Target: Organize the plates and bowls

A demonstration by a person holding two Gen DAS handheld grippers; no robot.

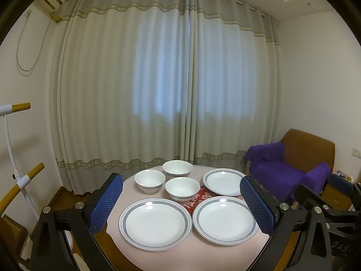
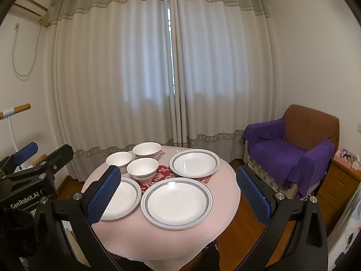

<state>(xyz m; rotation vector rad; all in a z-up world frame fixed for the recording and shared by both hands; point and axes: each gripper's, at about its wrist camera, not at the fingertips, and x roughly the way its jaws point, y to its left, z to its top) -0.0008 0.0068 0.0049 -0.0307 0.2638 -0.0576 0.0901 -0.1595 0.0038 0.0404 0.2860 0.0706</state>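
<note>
A round table with a pink cloth (image 1: 194, 257) (image 2: 227, 194) holds three white plates with grey rims and three white bowls. In the left wrist view the plates are near left (image 1: 155, 224), near right (image 1: 225, 219) and far right (image 1: 223, 181); the bowls are left (image 1: 149, 180), middle (image 1: 182, 188) and far (image 1: 177, 168). The right wrist view shows the plates (image 2: 121, 197) (image 2: 177, 202) (image 2: 194, 163) and the bowls (image 2: 119, 160) (image 2: 142, 169) (image 2: 147, 150). My left gripper (image 1: 180, 205) is open and empty above the near table edge. My right gripper (image 2: 178, 194) is open and empty, also held above the table.
A red printed mat (image 1: 199, 201) (image 2: 158, 176) lies under the dishes at the table's middle. An armchair with a purple cover (image 2: 291, 153) stands to the right, a wooden cabinet (image 2: 338, 185) beside it. Curtains (image 2: 167, 67) hang behind the table. A white and wood rack (image 1: 15, 180) stands left.
</note>
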